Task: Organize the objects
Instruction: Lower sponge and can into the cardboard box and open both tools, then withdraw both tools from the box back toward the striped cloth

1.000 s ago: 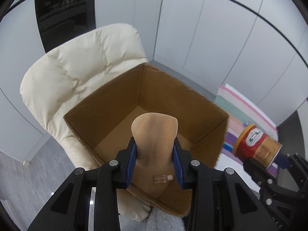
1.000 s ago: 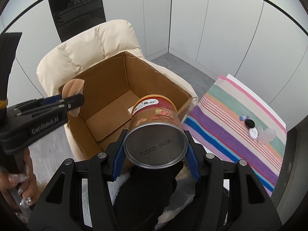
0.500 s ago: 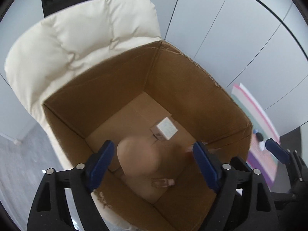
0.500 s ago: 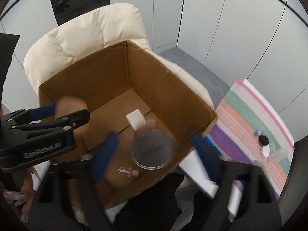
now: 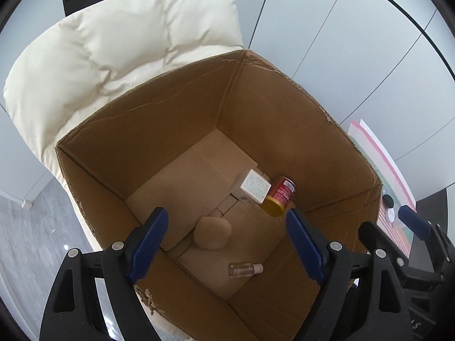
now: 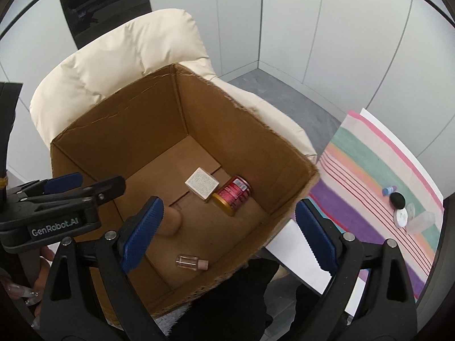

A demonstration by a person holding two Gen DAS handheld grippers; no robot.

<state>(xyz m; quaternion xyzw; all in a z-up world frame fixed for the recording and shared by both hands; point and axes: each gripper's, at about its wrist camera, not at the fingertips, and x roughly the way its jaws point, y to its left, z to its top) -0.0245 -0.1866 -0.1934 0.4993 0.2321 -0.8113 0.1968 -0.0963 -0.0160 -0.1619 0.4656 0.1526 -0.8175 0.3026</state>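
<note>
An open cardboard box (image 5: 284,113) (image 6: 142,130) sits on a cream chair. On its floor lie a tan oval pad (image 5: 212,233) (image 6: 172,221), a red can (image 5: 280,196) (image 6: 233,194) on its side, a small white carton (image 5: 254,189) (image 6: 202,183) touching the can, and a small clear bottle (image 5: 244,269) (image 6: 192,262) with a pink cap. My left gripper (image 5: 226,227) (image 6: 96,183) hangs open above the box's near left side, holding nothing. Over the near right rim my right gripper (image 6: 229,213) (image 5: 384,221) is open too, with nothing between its fingers.
The padded cream chair (image 5: 113,42) rises behind the box. To the right lies a striped cloth (image 6: 369,176) with a blue cap (image 6: 388,190), a black lid (image 6: 397,200), a white lid (image 6: 401,216) and a clear bottle (image 6: 421,221). A person's hand (image 6: 17,292) shows at the lower left.
Both grippers opened and sank toward the box. The tan pad left the left gripper and the red can left the right one; both now lie on the box floor.
</note>
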